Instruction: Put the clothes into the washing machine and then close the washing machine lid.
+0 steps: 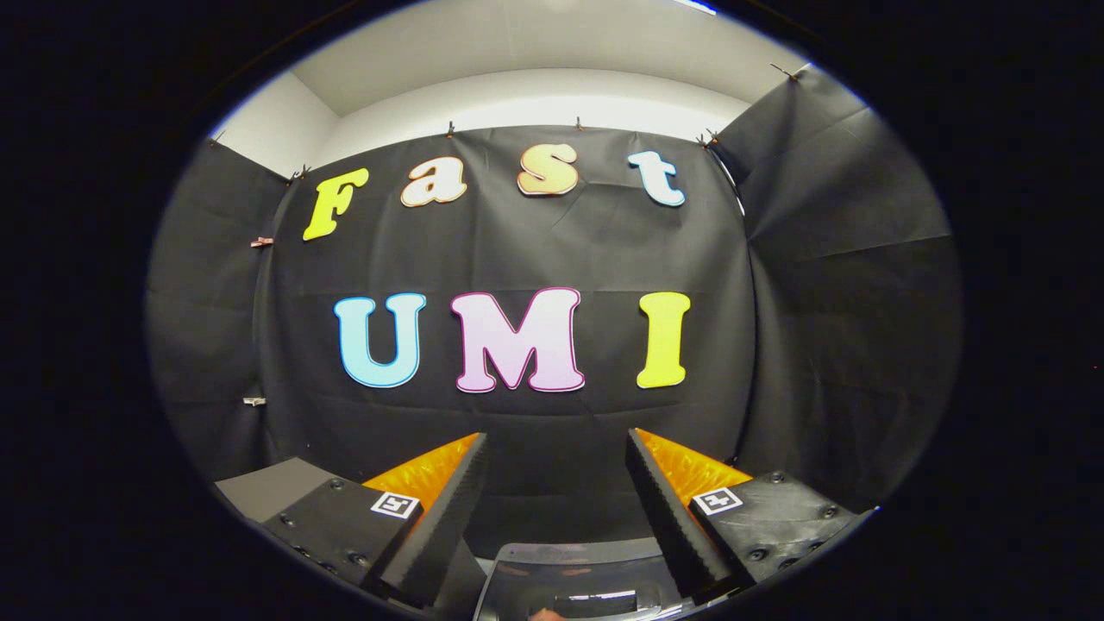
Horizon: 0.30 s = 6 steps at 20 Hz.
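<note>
My gripper (556,440) is held level and points at the booth's black cloth wall. Its two fingers stand well apart with nothing between them, so it is open. Below and between the fingers, close under me, shows the top of the washing machine (573,573): a grey rounded rim around a dark opening or lid. I cannot tell whether that lid is up or down. No clothes are in sight.
The black cloth wall (535,250) stands straight ahead, with side panels folding toward me on both sides. A grey surface (263,483) shows beside the left finger. A white wall and ceiling rise above the cloth.
</note>
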Tool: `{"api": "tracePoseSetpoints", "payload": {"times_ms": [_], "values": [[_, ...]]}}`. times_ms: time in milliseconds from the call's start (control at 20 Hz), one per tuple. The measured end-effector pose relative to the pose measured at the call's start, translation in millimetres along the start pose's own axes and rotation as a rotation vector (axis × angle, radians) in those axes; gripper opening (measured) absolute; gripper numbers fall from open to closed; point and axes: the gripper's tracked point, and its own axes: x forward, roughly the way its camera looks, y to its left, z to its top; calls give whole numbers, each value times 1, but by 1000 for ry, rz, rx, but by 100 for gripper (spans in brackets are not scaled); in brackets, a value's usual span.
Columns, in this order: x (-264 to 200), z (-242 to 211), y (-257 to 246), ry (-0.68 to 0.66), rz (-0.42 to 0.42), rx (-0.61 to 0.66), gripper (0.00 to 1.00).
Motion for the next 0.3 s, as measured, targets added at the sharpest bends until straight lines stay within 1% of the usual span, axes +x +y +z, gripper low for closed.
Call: {"api": "tracePoseSetpoints", "payload": {"times_ms": [300], "values": [[3,-7,-1,33,-5,-25,99]]}}
